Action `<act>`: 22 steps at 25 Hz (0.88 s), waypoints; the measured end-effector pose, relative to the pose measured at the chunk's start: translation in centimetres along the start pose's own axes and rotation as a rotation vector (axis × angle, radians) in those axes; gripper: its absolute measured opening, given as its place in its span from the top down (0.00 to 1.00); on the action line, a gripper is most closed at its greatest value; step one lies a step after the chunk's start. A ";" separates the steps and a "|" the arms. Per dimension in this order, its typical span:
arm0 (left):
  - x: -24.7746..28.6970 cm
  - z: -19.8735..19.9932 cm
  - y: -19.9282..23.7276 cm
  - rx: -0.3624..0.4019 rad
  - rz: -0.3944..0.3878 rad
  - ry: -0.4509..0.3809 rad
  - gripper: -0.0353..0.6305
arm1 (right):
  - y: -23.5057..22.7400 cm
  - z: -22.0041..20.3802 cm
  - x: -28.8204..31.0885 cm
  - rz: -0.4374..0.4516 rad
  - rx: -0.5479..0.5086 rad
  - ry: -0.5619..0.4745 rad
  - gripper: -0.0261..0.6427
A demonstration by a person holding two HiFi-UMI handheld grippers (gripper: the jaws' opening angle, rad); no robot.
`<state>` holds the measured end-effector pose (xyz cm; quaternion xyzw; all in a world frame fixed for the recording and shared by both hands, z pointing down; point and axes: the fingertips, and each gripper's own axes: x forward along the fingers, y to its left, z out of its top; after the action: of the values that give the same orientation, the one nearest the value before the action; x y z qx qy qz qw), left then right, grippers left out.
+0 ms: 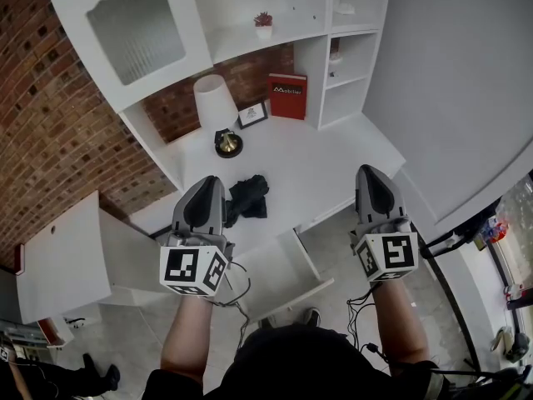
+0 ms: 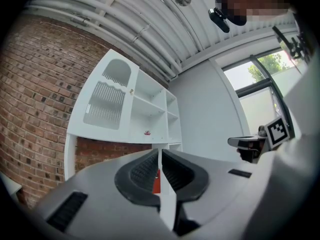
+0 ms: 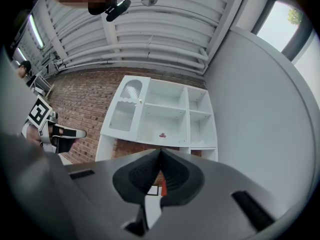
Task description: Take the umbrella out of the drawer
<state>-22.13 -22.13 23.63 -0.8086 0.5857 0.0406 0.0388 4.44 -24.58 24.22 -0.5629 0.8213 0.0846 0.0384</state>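
tools: two, the left tool and the right tool
umbrella: just one, black
lamp: one, white shade
red book: one
picture frame: one, smallish
potted plant: one lil guy up on the shelf
open drawer: one that I can spot
cabinet door with ribbed glass: one

Bright, even daylight from the window; soft shadows, no glare. Heavy fisheye warp, dark vignette in both gripper views.
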 end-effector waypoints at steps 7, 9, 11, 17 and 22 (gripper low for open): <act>0.2 -0.1 0.2 0.012 0.008 0.002 0.91 | 0.1 0.1 0.2 0.003 -0.004 -0.007 0.96; 0.3 -0.1 0.3 0.012 0.010 0.003 0.91 | 0.1 0.1 0.3 0.006 -0.004 -0.004 0.96; 0.3 -0.1 0.3 0.012 0.011 0.005 0.91 | 0.1 0.0 0.4 0.007 -0.002 -0.003 0.96; 0.5 -0.2 0.4 0.012 0.006 0.007 0.91 | 0.1 -0.1 0.5 0.006 0.002 0.000 0.96; 0.5 -0.4 0.6 0.013 0.004 0.010 0.91 | 0.4 -0.2 0.5 0.007 0.002 0.004 0.96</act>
<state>-22.56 -22.80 23.97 -0.8072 0.5879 0.0327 0.0410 3.90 -24.90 24.40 -0.5601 0.8234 0.0829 0.0370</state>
